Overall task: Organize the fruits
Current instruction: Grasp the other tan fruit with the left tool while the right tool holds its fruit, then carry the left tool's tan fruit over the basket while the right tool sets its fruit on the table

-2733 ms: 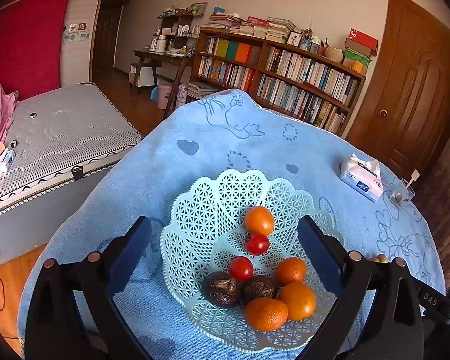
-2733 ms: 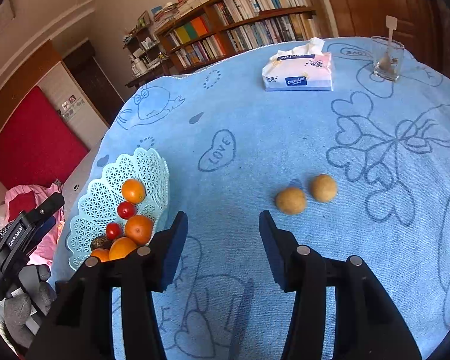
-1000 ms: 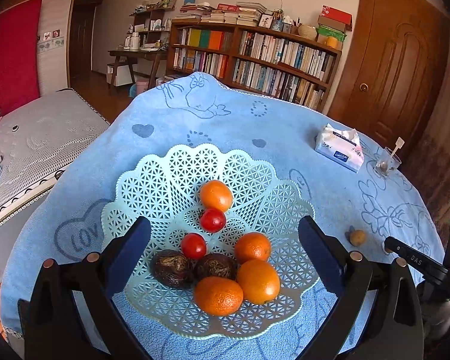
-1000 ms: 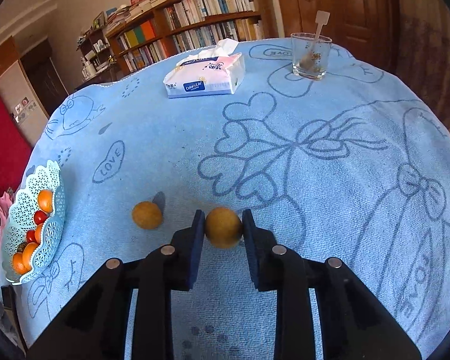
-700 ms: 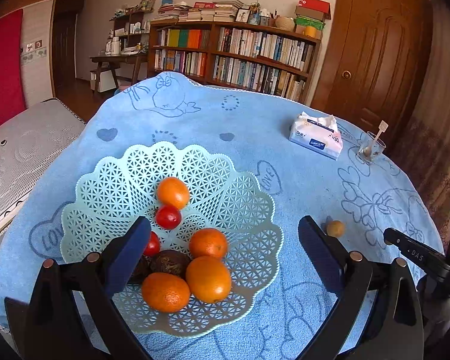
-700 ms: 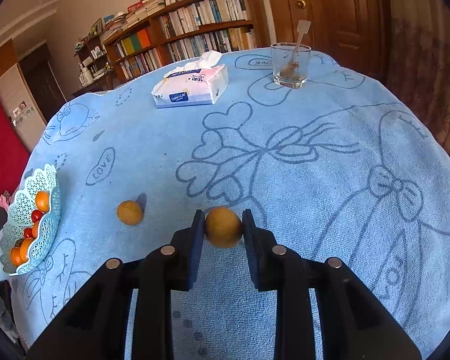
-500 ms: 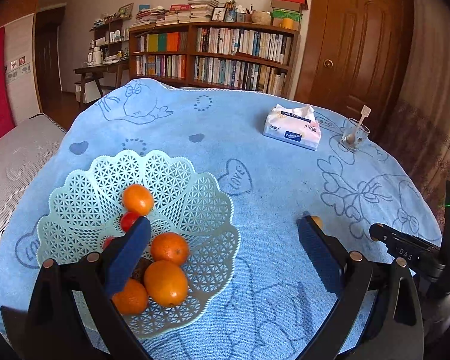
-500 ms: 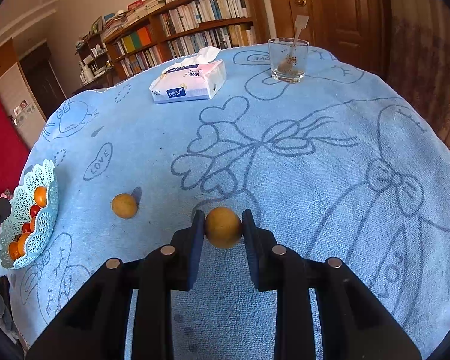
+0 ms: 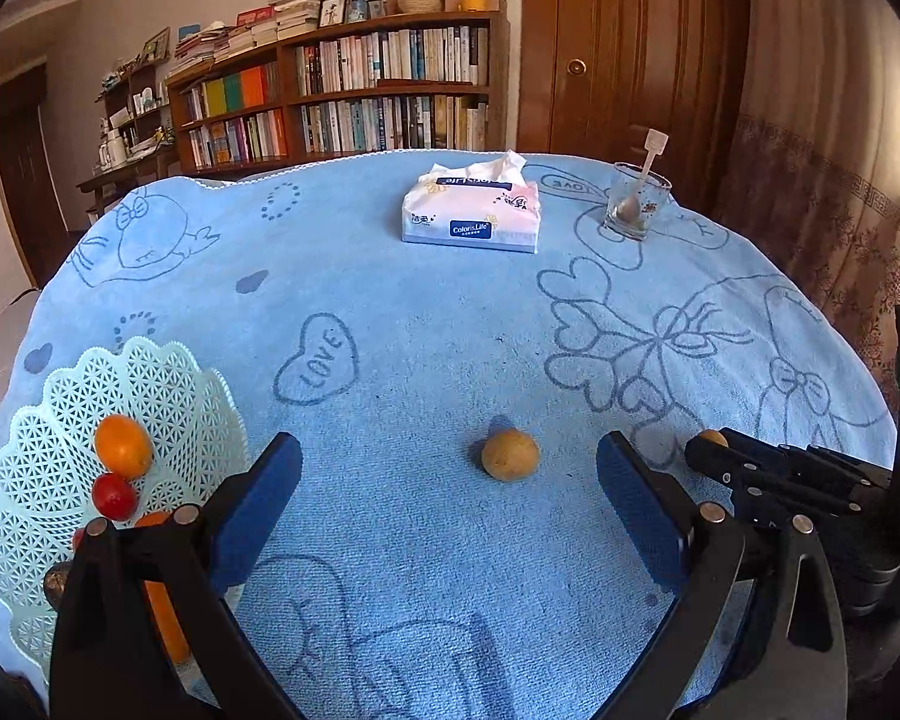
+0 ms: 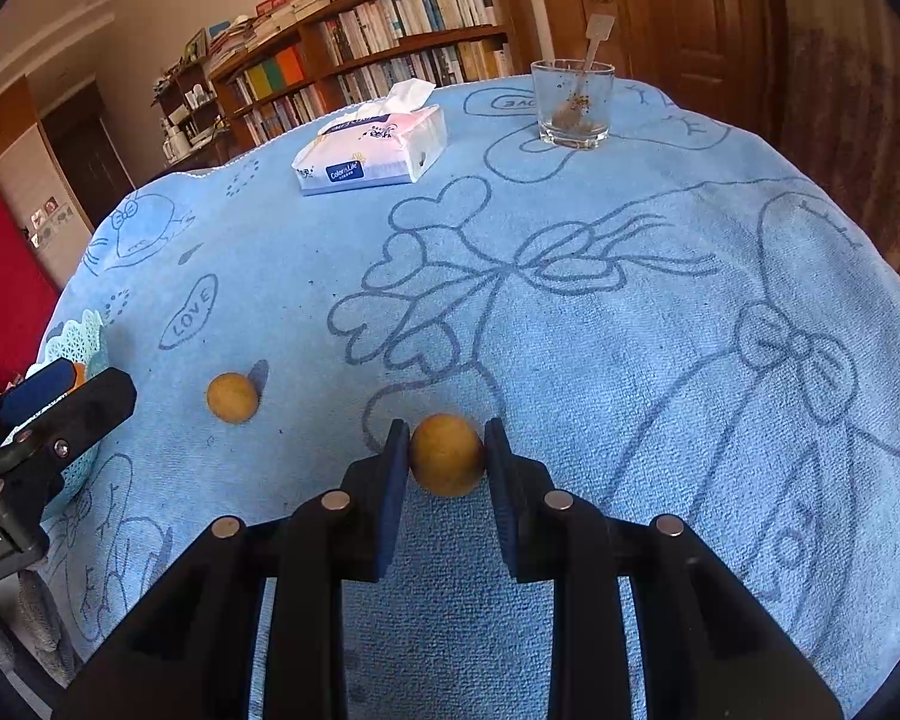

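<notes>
Brown fruit (image 10: 445, 453) clamped in right gripper (image 10: 444, 456), left gripper (image 9: 448, 492) spread wide

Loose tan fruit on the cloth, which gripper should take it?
Left. The left gripper is open and empty, with the loose tan fruit lying just ahead between its fingers. The right gripper is shut on the other tan fruit, so it is occupied.

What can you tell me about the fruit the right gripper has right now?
The held fruit is small, round and dull yellow-brown, with a matte, faintly speckled skin. The right gripper is shut on it, one blue pad pressing each side, with the top and front exposed. It sits over the blue tablecloth; whether it touches the cloth cannot be told. In the left wrist view only a sliver shows.
</notes>
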Motion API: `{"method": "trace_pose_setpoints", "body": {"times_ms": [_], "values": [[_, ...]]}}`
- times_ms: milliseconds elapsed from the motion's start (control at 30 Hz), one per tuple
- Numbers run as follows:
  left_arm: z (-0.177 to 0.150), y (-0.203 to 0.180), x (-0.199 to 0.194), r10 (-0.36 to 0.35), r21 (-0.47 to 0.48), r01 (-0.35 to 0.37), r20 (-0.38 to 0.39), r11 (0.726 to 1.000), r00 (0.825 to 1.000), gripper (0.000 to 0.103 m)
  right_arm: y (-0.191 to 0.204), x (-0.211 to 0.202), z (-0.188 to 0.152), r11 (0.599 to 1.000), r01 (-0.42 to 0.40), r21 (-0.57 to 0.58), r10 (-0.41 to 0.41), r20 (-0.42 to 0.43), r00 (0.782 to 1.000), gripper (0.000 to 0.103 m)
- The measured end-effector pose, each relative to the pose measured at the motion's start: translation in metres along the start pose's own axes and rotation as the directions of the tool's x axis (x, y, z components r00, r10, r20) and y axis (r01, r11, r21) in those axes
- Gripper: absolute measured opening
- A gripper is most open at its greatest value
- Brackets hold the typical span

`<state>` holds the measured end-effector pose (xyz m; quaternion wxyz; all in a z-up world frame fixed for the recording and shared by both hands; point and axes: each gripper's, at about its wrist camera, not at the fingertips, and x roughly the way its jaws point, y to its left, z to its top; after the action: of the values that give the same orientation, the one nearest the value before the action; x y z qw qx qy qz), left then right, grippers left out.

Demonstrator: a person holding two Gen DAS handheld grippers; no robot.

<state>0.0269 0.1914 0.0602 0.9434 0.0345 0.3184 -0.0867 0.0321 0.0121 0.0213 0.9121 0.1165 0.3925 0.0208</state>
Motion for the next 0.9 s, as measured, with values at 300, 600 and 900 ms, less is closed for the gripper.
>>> {"method": "trace_pose_setpoints", "body": {"times_ms": [300, 600, 900], "values": [[-0.002, -0.017, 0.043, -0.033, 0.039, 0.035, -0.064, 0.999, 0.997, 0.084, -0.001, 0.005, -0.002, 1.000, -0.012, 0.009, 0.012, -0.013, 1.000, 0.026], [-0.009, -0.008, 0.069, -0.094, -0.023, 0.091, -0.139, 0.996, 0.986, 0.049, -0.001, 0.007, -0.003, 1.000, -0.012, 0.008, 0.013, -0.017, 1.000, 0.027], [-0.013, -0.010, 0.061, -0.129, -0.025, 0.127, -0.126, 0.992, 0.984, 0.030, 0.000, 0.007, -0.004, 1.000, -0.015, 0.010, 0.015, -0.018, 1.000, 0.027]]}}
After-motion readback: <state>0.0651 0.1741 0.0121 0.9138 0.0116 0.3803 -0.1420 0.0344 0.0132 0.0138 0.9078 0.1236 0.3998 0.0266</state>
